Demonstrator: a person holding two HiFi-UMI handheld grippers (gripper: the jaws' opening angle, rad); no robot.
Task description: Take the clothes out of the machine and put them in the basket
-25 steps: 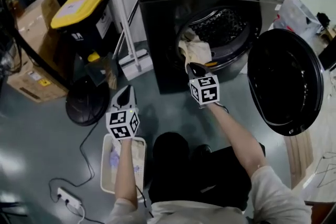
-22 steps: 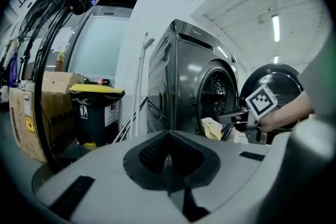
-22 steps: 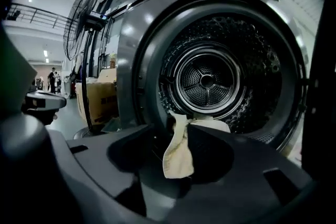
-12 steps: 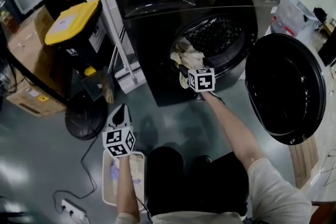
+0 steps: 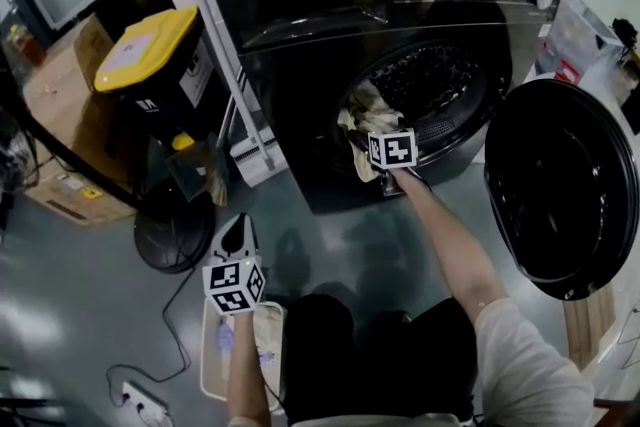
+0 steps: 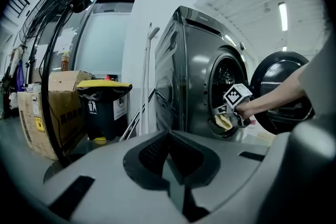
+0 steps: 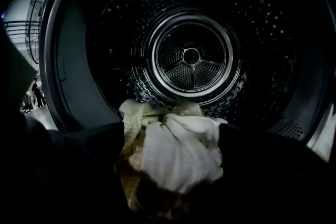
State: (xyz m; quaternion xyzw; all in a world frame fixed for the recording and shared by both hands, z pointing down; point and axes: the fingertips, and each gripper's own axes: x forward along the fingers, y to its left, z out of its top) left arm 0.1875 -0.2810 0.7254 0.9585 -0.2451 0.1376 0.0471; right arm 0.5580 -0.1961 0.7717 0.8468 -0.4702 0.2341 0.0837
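The washing machine (image 5: 300, 35) stands with its round door (image 5: 560, 185) swung wide to the right. A bundle of cream and white clothes (image 5: 366, 113) lies at the front lip of the drum (image 7: 191, 55), spilling a little over the lower edge of the opening.

The right tongs (image 5: 360, 141) reach into that opening at the end of an outstretched arm. Their jaws have just been opening and now stand wide apart. In the right gripper view, the right tongs (image 7: 172, 131) show one dark jaw on each side of the heap, and the clothes (image 7: 178, 157) fill the space between them. The white piece lies on top and a yellowish piece sits under it and to the left. The jaws flank the cloth without pinching it.

The left tongs (image 5: 240, 227) hang low over the grey floor, well apart from the machine, pointing towards it. In the left gripper view, the left tongs (image 6: 169, 136) have their jaws closed tip to tip with nothing between them.

The white basket (image 5: 207, 355) sits on the floor beneath the left forearm, near the person's knees. Some pale cloth already lies inside it.
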